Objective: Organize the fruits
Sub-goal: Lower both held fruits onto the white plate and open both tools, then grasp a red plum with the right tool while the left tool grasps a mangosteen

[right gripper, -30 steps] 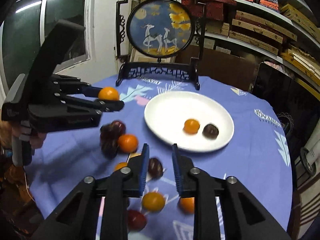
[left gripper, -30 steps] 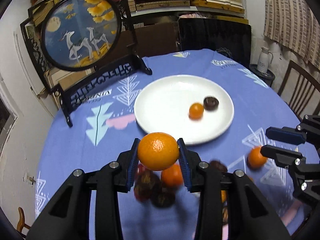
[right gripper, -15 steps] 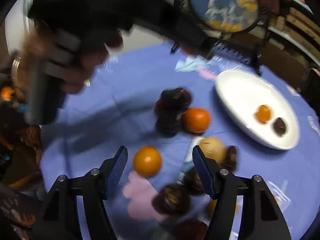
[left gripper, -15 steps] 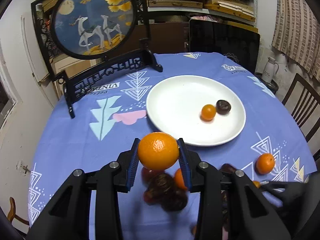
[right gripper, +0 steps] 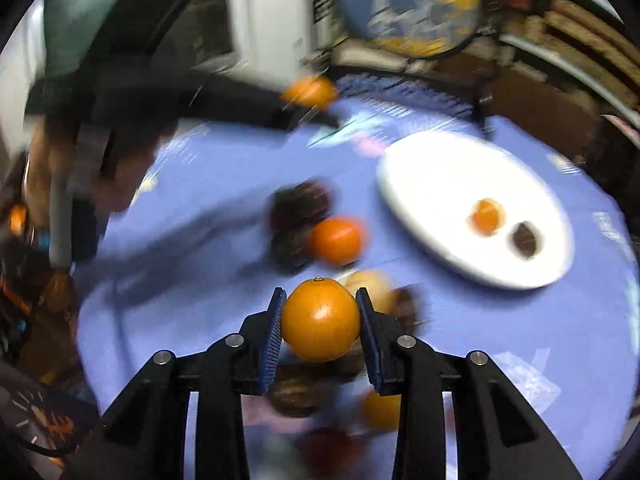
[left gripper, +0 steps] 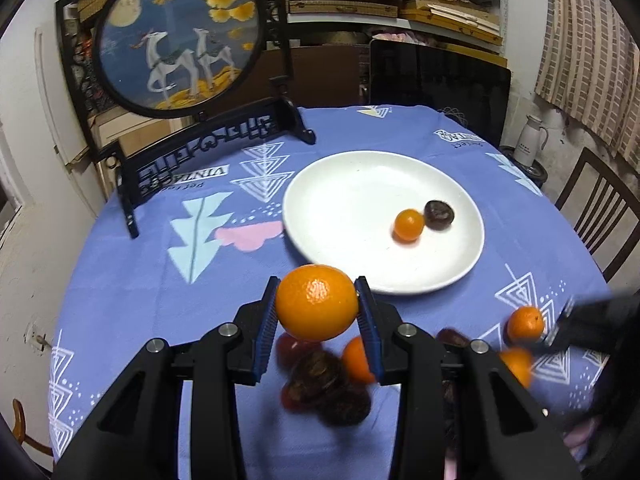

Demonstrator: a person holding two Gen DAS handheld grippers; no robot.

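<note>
Blue-clothed table: white plate holds two fruits; both tongs grip oranges, right's just closed.

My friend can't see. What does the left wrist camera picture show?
The left gripper squeezes an orange above a purple tablecloth. Behind it, a white plate holds a small orange fruit and a dark fruit.
</note>
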